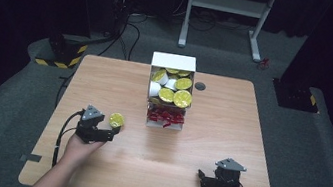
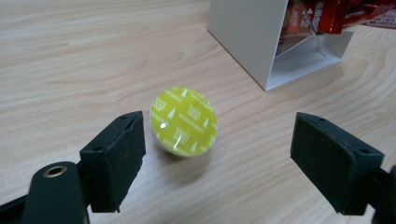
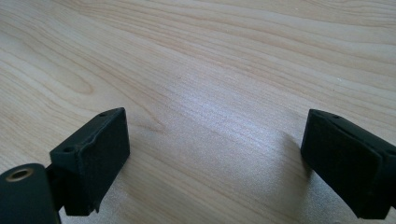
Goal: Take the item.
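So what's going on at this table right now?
A person holds a gripper in each hand. The left gripper is open, its fingers around but not pressing a yellow-green coffee capsule that lies on the table. More capsules fill the white box farther back. The right gripper is open over bare wood.
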`<state>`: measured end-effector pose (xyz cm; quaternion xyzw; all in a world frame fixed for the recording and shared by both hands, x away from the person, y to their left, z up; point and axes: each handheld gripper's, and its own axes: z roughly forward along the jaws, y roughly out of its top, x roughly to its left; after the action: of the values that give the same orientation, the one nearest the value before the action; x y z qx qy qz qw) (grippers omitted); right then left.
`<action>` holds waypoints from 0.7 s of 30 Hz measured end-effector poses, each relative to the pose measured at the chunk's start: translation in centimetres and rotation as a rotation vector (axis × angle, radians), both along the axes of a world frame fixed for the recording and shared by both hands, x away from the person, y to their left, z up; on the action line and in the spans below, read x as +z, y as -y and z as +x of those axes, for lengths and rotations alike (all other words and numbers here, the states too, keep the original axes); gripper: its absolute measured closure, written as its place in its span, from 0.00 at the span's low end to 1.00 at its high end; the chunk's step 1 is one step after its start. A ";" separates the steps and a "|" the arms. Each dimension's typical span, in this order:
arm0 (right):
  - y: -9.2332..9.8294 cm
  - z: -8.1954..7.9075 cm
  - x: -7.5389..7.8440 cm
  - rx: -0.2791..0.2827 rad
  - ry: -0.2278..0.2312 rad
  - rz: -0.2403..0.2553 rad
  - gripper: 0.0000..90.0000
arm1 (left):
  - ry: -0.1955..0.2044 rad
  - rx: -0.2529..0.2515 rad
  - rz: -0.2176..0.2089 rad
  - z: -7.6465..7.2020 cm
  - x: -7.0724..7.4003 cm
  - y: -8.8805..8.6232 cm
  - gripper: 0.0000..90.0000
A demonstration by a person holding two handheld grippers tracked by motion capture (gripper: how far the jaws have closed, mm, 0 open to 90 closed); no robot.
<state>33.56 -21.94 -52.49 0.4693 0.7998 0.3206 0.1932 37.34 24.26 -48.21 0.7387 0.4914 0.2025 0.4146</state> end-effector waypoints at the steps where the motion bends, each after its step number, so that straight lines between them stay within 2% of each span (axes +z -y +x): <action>1: 0.0 0.0 0.0 0.000 0.000 0.000 0.09 | -0.005 -0.004 -0.003 -0.3 -0.3 -0.2 0.21; 7: 0.0 0.0 0.0 0.000 0.000 0.000 0.09 | -0.027 -0.011 0.010 -1.4 -1.7 -1.5 0.20; 12: 0.0 0.0 0.0 0.000 0.000 0.000 0.09 | -0.063 -0.007 0.031 -2.6 -3.0 -2.8 0.19; 14: 0.0 0.0 0.0 0.000 0.000 0.000 0.09 | -0.066 -0.006 0.066 -3.1 -3.4 -3.3 0.19; 16: 0.0 0.0 0.0 0.000 0.000 0.000 0.09 | -0.064 -0.005 0.140 -3.7 -3.8 -3.8 0.18; 17: 0.0 0.0 0.0 0.000 0.000 0.000 0.09 | -0.071 0.002 0.160 -3.9 -4.0 -4.1 0.17; 18: 0.0 0.0 0.0 0.000 0.000 0.000 0.09 | -0.092 -0.002 0.168 -4.1 -4.3 -4.6 0.17; 21: 0.0 0.0 0.0 0.000 0.001 0.000 0.09 | -0.085 0.020 0.167 -4.5 -4.6 -5.1 0.17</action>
<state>33.56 -21.94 -52.49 0.4690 0.7999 0.3206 0.1934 32.89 29.38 -52.77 0.7736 0.4973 0.2151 0.3284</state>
